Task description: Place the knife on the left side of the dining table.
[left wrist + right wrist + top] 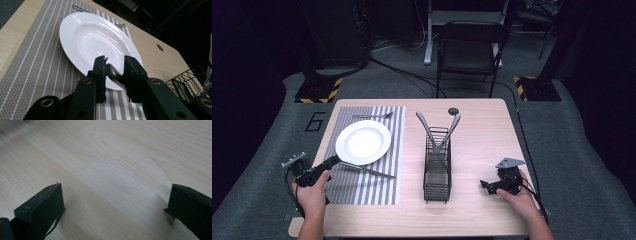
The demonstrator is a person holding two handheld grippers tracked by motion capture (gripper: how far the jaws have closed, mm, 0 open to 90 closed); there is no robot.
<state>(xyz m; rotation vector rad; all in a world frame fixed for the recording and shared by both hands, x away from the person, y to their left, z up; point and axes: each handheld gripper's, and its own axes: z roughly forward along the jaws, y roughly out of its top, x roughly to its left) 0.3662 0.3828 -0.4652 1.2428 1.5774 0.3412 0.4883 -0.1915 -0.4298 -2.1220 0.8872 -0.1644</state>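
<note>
Dim workshop, pale bench [482, 210]. At lower left, the left hand-held gripper [114, 65] clamps a knife [371, 171] handle beside the plate [363, 142]; the right hand-held gripper [486, 186] gapes wide, idle. Caddy [437, 170] utensils remain unplaced.

High view hangs above my side, looking forward and down over the whole table [472, 210] out to the chair [468, 50] on the far floor. My left gripper [114, 65] camera sits low and close at the near left, facing along its jaws across the plate [82, 32] toward the far right, sharing plate, striped mat [32, 65], fork [82, 8] and rack [186, 81] with the high view. My right gripper [115, 202] camera looks down close on bare tabletop at the near right.
</note>
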